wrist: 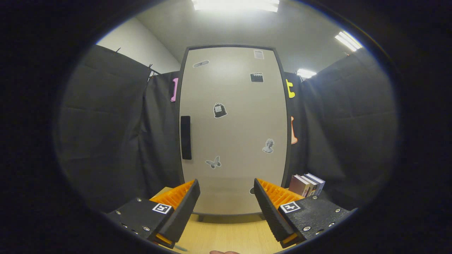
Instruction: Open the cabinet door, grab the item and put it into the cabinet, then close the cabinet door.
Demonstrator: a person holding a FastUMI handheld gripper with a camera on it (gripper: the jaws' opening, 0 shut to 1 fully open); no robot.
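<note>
Facing the cabinet [233,130] head-on, the gripper [226,203] hangs over the table [226,236] with its fingers [183,208] spread wide and nothing held between them; the gap between the tips frames the lower part of the door [240,169], which sits shut and flush in its dark frame; the cabinet stands upright on the table, beyond the fingers, and a short foot shows under its left bottom edge; a dark vertical handle [185,137] runs along the door's left edge, about mid-height, above the left finger; several small stickers dot the pale door: a butterfly [213,162] low and near the handle, a bust [268,146] to the right of it, a bag-like shape [219,110] higher up near the middle, a clapperboard [256,77] above that, and two smaller ones near the top edge whose shapes I cannot make out; a few books [306,184] stand side by side just right of the cabinet, beyond the right finger, leaning a little, and these may be the item to be stowed, though the curved view leaves that unsure; black cloth [106,123] walls hang on both sides and behind the cabinet; ceiling lights [236,4] glow overhead; a sliver of a hand [224,252] shows below the fingers, over the table's near part.
</note>
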